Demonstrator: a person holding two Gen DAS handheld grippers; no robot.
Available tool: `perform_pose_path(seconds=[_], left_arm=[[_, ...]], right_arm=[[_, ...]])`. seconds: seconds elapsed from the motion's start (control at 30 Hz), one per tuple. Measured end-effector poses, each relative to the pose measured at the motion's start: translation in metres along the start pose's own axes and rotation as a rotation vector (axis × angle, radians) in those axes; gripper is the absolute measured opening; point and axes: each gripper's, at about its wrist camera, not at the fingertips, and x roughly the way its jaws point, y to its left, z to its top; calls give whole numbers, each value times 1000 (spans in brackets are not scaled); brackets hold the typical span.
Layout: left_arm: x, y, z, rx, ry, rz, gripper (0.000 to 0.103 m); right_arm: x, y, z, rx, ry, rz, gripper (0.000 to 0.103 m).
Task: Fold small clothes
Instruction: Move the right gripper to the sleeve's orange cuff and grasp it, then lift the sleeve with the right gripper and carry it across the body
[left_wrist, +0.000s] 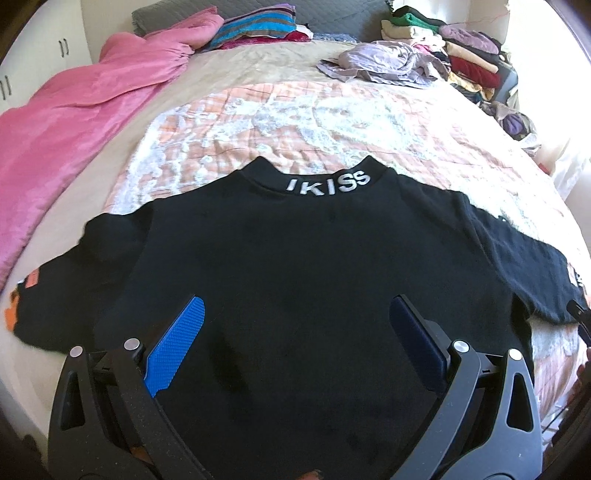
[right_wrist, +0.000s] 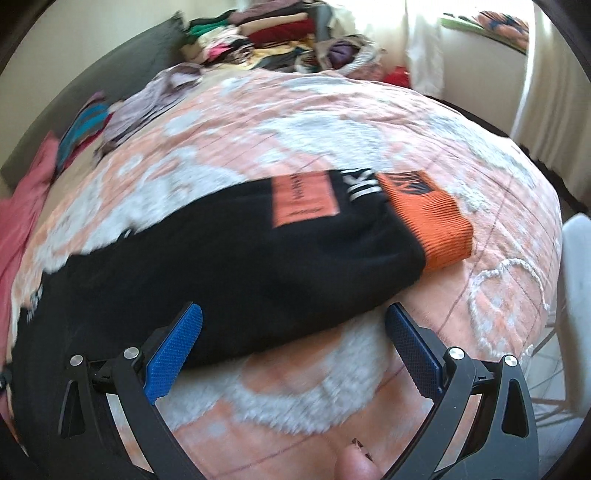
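Black and soft, the small sweatshirt with white letters on its collar (left_wrist: 295, 266) lies spread flat on the bed's peach and white quilt (left_wrist: 295, 122), with its sleeves out to both sides.

My left view looks over the whole body of the sweatshirt. It also shows a pink blanket (left_wrist: 74, 110) along the left side of the bed, a crumpled lilac cloth (left_wrist: 376, 62) farther back, and a pile of folded clothes (left_wrist: 454, 48) at the far right corner.

My right view is a bit blurry. It shows what the left view does not show well: the end of one sleeve, with its ribbed orange cuff (right_wrist: 432, 221) and an orange patch (right_wrist: 304, 199) on the black cloth. A bit of my thumb (right_wrist: 354, 461) shows at the bottom.

My left gripper (left_wrist: 295, 317) has its jaws spread wide over the sweatshirt's body, and they pinch nothing. My right gripper (right_wrist: 293, 325) has its jaws spread wide too, over the lower edge of the sleeve, and they also hold nothing.
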Motion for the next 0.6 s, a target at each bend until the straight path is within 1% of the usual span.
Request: perform_pose_path(seconds=[0.07, 0.1, 0.2, 0.23, 0.27, 0.3, 0.33, 0.37, 0.4, 0.43, 0.47, 0.5, 0.6], left_arm=[[9, -2, 4, -5, 5, -19, 94], [14, -4, 6, -3, 9, -27, 94], [24, -11, 12, 10, 9, -9, 94], [26, -12, 13, 13, 10, -6, 94], [28, -13, 13, 15, 11, -9, 94], [29, -14, 14, 17, 12, -15, 94], [30, -16, 14, 20, 13, -19, 94], [30, -17, 14, 24, 13, -21, 94], [29, -19, 14, 29, 9, -24, 94], [29, -19, 14, 29, 9, -26, 94], [29, -20, 14, 29, 11, -28, 94], [30, -21, 14, 29, 13, -31, 94], [26, -22, 16, 22, 13, -47, 94]], right_arm=[[4, -8, 6, 46, -1, 6, 99], [7, -13, 9, 78, -5, 23, 99], [13, -20, 19, 121, -23, 49, 99], [14, -20, 22, 112, -37, 49, 95], [16, -19, 24, 103, -48, 45, 87], [18, -17, 27, 90, -66, 24, 63], [19, -17, 29, 84, -78, 8, 48], [19, -17, 31, 75, -89, 8, 42], [19, -14, 33, 48, -100, 26, 28], [17, -11, 34, 26, -110, 34, 21], [12, -3, 35, -13, -131, 29, 20], [9, 1, 37, -36, -146, 33, 15], [-5, 20, 39, -92, -174, 67, 13]])
